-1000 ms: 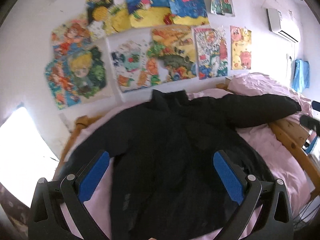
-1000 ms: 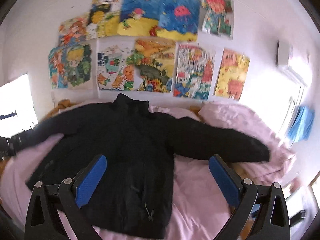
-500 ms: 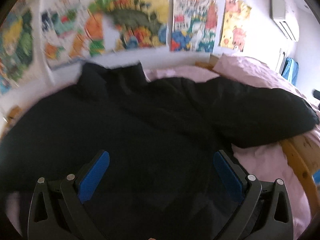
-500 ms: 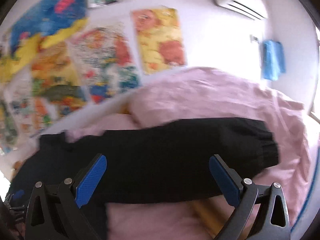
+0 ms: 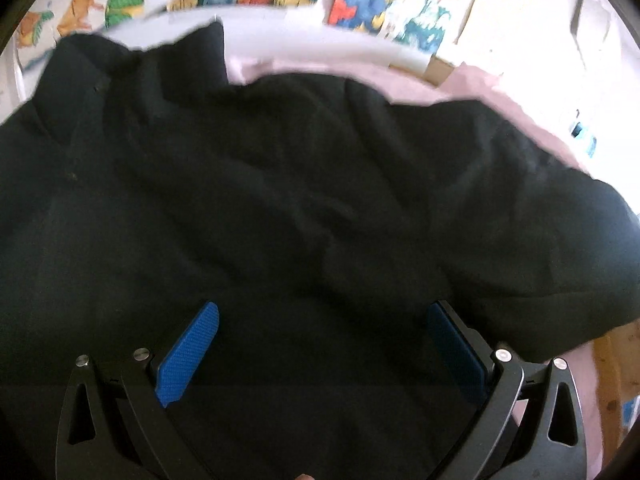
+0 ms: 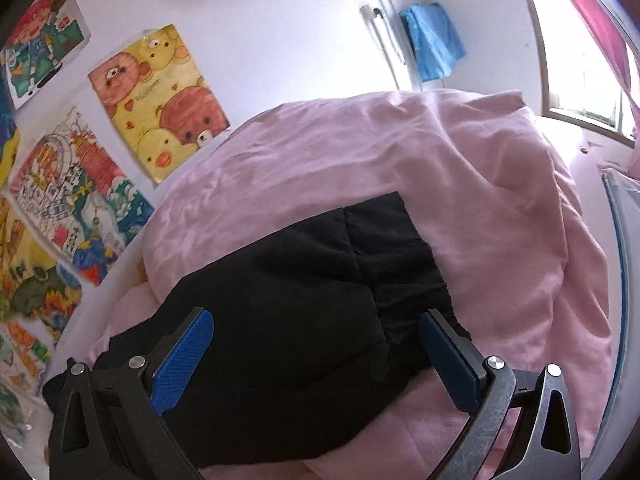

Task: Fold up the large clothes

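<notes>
Both the left gripper [image 5: 322, 322] and right gripper [image 6: 316, 330] hang spread above the puffy, matte black quilted jacket [image 5: 280, 200] lying on rumpled pink cotton bedding [image 6: 400, 152].

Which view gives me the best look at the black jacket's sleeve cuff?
Right wrist view: the black jacket's sleeve cuff lies sharp on the pink bedding. Left wrist view shows only blurred jacket body; the cuff is out of frame.

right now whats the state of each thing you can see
jacket: spread flat on the bed, unfolded
sleeve: stretched out over the pink bedding, cuff free
left gripper: open, over the jacket body
right gripper: open, at the sleeve end
blue cloth: hanging on the wall
</notes>
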### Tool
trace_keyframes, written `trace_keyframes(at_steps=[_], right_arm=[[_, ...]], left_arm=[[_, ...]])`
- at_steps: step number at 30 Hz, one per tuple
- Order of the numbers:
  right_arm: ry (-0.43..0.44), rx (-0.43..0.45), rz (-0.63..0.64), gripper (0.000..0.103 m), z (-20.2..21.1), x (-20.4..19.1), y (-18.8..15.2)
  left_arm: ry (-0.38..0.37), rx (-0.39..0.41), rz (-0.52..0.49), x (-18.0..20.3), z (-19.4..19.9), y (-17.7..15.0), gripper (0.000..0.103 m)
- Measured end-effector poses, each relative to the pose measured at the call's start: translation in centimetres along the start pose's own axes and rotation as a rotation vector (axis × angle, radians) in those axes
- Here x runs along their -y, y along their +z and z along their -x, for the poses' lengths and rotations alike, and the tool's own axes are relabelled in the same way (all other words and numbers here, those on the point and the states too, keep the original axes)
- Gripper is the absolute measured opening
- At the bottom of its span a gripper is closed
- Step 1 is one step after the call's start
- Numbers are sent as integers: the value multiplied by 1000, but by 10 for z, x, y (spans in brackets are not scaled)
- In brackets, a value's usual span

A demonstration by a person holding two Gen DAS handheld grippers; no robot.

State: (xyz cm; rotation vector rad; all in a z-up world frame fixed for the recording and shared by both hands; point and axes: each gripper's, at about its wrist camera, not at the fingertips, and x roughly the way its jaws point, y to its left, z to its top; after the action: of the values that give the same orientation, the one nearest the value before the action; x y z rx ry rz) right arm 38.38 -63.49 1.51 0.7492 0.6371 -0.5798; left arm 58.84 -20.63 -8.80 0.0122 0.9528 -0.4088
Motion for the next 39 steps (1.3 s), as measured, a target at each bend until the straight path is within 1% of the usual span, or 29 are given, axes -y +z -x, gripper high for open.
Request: trace_keyframes(at_steps=[1, 2, 3, 4, 6, 8, 11, 13, 15, 16, 18, 19, 21, 24, 27, 30, 32, 33, 34, 35, 36, 39], right_arm=[[-15, 8, -6, 99, 0, -1, -2], [-41, 19, -24, 94, 3, -1, -4], [-58, 30, -48, 93, 5, 0, -7], [-68, 44, -77, 93, 10, 2, -9], [-94, 49, -121, 92, 15, 4, -13], [-111, 22, -162, 93, 14, 9, -18], [-112, 24, -131, 93, 9, 5, -18], [-88, 28, -123, 89, 6, 1, -16], [-89, 34, -133, 61, 4, 0, -16], [-91, 32, -140, 56, 3, 0, -16], [-69, 40, -159, 39, 2, 2, -17], [-68, 48, -161, 36, 3, 1, -18], [-52, 78, -158, 23, 7, -1, -19], [-1, 134, -131, 17, 19, -13, -20], [66, 218, -36, 15, 36, -40, -25], [188, 295, 116, 15, 56, -86, -37], [260, 328, 221, 15, 66, -116, -49], [305, 342, 279, 15, 71, -132, -57], [359, 357, 359, 15, 77, -155, -70], [390, 364, 406, 15, 81, -167, -79], [435, 371, 476, 15, 86, -184, -93], [552, 380, 686, 15, 93, -233, -140]], left_arm=[[25, -13, -25, 4, -6, -1, 102], [54, -21, -60, 8, -11, -3, 102], [92, -23, -107, 13, -16, -7, 102], [108, -20, -126, 14, -17, -10, 102], [114, -19, -129, 12, -19, -12, 102], [111, -26, -123, 6, -21, -14, 102], [123, -26, -132, 3, -24, -19, 102], [119, -23, -131, 0, -22, -21, 102], [95, -17, -115, -4, -18, -18, 102], [74, -12, -99, -9, -13, -18, 102], [41, -5, -72, -17, -3, -16, 102], [34, -4, -60, -22, 3, -15, 102], [31, -12, -56, -31, 14, -14, 102], [23, -20, -52, -47, 38, -15, 102], [1, -19, -16, -63, 59, -14, 102], [-35, 2, 41, -88, 88, -12, 102], [-56, 23, 68, -81, 118, -8, 102], [-77, 35, 81, -73, 121, 7, 102], [-110, 55, 91, -78, 132, 11, 102], [-139, 73, 94, -80, 140, 13, 102], [-180, 102, 92, -87, 160, 12, 102], [-259, 166, 99, -89, 194, 15, 102]])
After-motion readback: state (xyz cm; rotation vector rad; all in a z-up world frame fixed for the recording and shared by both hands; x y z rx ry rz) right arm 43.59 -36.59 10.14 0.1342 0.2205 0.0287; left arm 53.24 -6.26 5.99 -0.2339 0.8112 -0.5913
